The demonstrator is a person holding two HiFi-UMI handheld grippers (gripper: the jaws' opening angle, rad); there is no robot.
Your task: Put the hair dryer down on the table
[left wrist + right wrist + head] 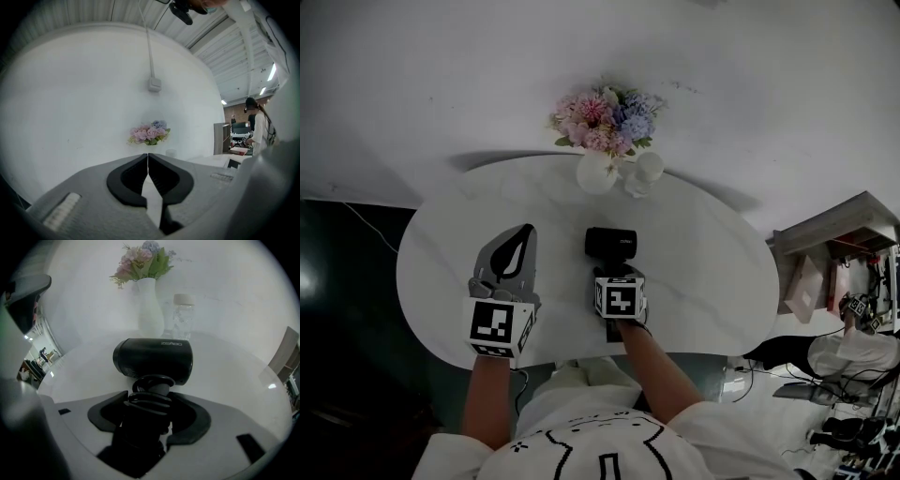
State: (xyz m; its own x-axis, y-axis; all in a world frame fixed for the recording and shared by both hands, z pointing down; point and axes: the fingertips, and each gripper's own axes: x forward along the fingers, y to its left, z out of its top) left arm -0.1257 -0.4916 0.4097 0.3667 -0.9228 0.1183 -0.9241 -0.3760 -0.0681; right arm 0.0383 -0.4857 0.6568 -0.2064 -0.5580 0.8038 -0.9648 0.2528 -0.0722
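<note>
The black hair dryer [611, 243] is at the middle of the white oval table [703, 262], its barrel lying crosswise. My right gripper [618, 274] is shut on its handle, which has the cord wound round it. In the right gripper view the hair dryer's barrel [154, 359] sits just beyond the right gripper [152, 397], low over the table [234, 380]; I cannot tell whether it touches. To its left my left gripper [525, 232] is shut and holds nothing; in its own view the left gripper [148, 157] points at the wall.
At the table's far edge a white vase [596, 173] of pink and blue flowers [605, 120] stands beside a clear bottle [645, 173]. A cluttered shelf [834, 253] stands right of the table. A person [258, 126] stands far off on the right.
</note>
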